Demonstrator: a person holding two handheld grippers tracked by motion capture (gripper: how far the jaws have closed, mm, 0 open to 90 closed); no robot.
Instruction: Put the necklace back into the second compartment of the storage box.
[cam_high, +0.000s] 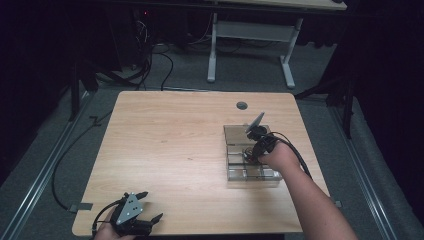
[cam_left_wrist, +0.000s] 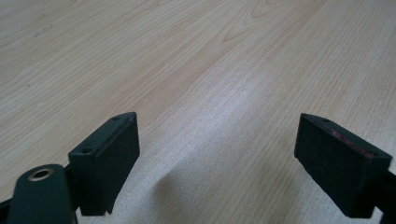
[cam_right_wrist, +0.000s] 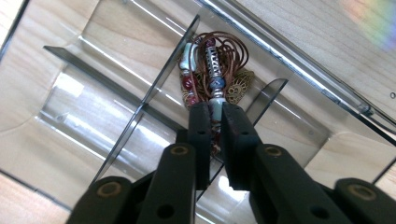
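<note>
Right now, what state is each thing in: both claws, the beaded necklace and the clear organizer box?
Right claw: nearly shut, pinching the beaded necklace inside the box.
Left claw: open, nothing between its jaws, low over bare table.
Beaded necklace: bunched up in one compartment, one end between the right claw's pads.
Clear organizer box: lidless, flat on the table; its other compartments look empty.

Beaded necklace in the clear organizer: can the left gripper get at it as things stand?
Probably not without a long move. The left gripper sits open at the table's near left edge; the beaded necklace lies in the clear organizer far right, with the right gripper already closed on it.
</note>
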